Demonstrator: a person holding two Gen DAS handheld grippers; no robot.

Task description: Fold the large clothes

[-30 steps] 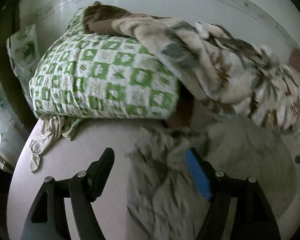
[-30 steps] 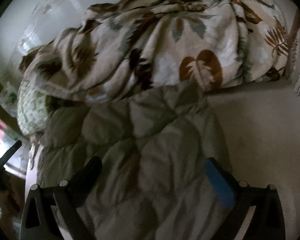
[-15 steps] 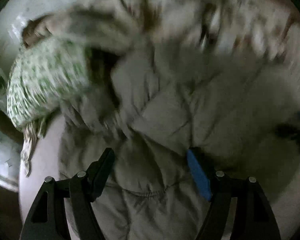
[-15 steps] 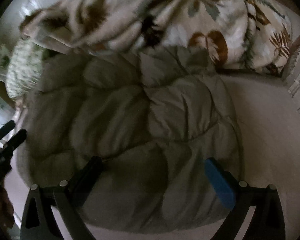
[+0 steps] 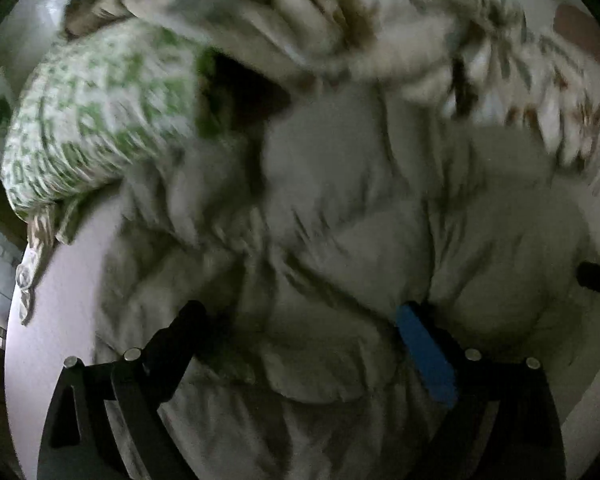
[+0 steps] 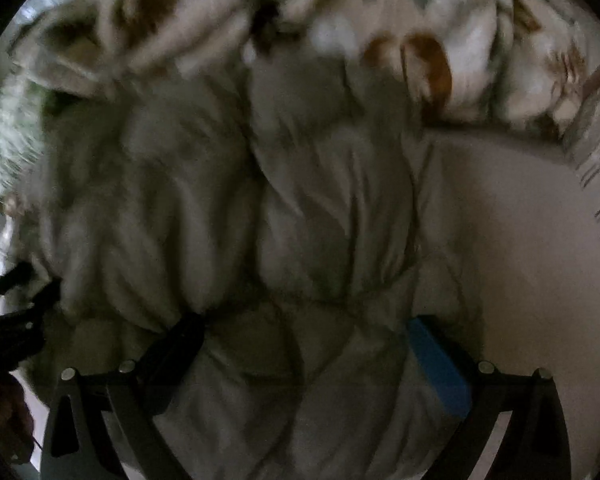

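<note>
Left claw (image 5: 300, 328) spread wide over the blurred, seemingly quilted jacket (image 5: 340, 220).

No legible text, label, brand, number or sign appears in either wrist view. The printed surfaces carry pattern only: green-and-white squares on the patterned fabric pillow (image 5: 100, 112) at the upper left of the left view, brown and grey leaves on the cream crumpled blanket (image 6: 380, 20) along the top of the right view. Both are blurred.
</note>
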